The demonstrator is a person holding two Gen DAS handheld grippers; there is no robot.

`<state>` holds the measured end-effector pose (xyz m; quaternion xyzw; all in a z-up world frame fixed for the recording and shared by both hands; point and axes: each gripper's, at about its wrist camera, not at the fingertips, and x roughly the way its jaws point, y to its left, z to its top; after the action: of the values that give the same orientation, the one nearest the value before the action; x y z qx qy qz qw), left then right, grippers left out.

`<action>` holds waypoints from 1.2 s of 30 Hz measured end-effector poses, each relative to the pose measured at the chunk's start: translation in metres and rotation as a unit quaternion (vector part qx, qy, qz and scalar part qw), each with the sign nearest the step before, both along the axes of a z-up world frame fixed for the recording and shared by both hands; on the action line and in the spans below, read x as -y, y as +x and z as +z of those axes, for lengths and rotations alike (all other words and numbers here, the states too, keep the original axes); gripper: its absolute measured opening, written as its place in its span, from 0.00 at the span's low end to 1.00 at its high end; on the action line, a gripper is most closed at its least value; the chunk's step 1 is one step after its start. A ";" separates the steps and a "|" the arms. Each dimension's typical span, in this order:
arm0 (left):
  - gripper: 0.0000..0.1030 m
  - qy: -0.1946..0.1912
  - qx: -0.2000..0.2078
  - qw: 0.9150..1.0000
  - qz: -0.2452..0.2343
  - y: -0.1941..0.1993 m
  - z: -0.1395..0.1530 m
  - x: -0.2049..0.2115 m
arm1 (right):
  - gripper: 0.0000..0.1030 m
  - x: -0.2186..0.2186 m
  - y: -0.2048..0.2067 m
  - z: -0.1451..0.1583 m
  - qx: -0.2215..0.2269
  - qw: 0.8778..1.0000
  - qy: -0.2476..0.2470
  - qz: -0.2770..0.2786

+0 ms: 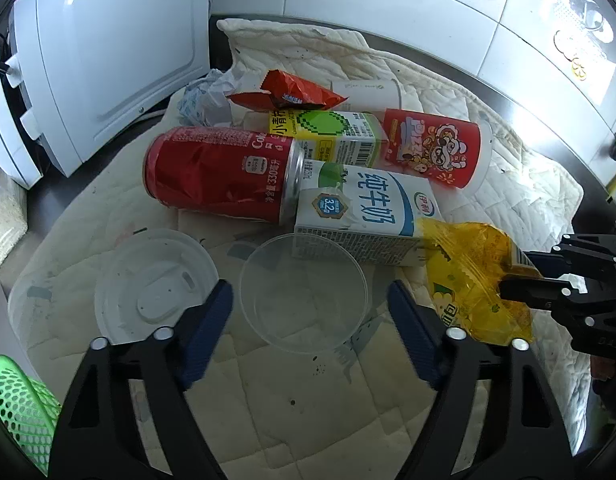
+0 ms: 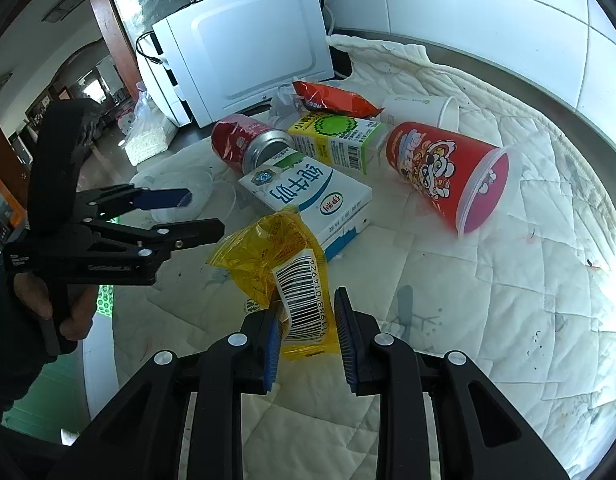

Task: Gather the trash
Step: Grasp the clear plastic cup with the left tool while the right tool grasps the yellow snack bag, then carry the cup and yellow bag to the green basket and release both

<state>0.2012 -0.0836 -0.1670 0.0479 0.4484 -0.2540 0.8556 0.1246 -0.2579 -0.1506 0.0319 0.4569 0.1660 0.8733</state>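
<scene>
Trash lies on a white quilted cloth: a red cola can, a milk carton, a green juice carton, a red snack cup, a red wrapper, a clear plastic cup and a white lid. My left gripper is open, its fingers on either side of the clear cup. My right gripper is closed on a yellow wrapper, also visible in the left wrist view, and holds it beside the milk carton.
A white microwave stands at the back left. A green mesh basket sits at the lower left. A white paper cup and crumpled paper lie behind the pile. A tiled wall runs along the back.
</scene>
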 end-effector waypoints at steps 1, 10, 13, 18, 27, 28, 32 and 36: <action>0.69 0.001 -0.002 1.000 0.002 0.001 -0.002 0.000 | 0.24 0.000 0.000 0.000 0.000 1.000 0.000 0.000; 0.60 -0.015 -0.002 1.000 0.026 -0.002 -0.002 -0.010 | 0.24 -0.002 -0.002 0.004 0.005 1.000 0.000 0.004; 0.60 -0.027 0.008 0.999 0.042 -0.012 0.009 -0.022 | 0.24 -0.008 -0.003 0.012 0.012 1.000 0.005 0.014; 0.60 -0.053 0.035 0.994 0.089 -0.038 0.038 -0.061 | 0.24 -0.031 -0.004 0.025 0.025 0.999 0.012 0.044; 0.60 -0.035 0.086 0.969 0.230 -0.089 0.078 -0.176 | 0.25 -0.133 0.011 0.043 0.035 0.986 0.034 0.158; 0.60 -0.032 0.089 0.965 0.245 -0.093 0.080 -0.191 | 0.25 -0.144 0.013 0.044 0.034 0.985 0.039 0.168; 0.60 -0.004 0.086 0.944 0.319 -0.107 0.075 -0.256 | 0.25 -0.202 0.021 0.048 0.033 0.975 0.056 0.211; 0.60 0.020 0.065 0.922 0.381 -0.114 0.056 -0.315 | 0.25 -0.262 0.030 0.048 0.027 0.966 0.074 0.247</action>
<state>0.0868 0.2315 -0.1110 -0.0928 0.3812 0.1045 0.9139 0.1542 0.0039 -0.1022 -0.0217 0.4138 0.4103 0.8124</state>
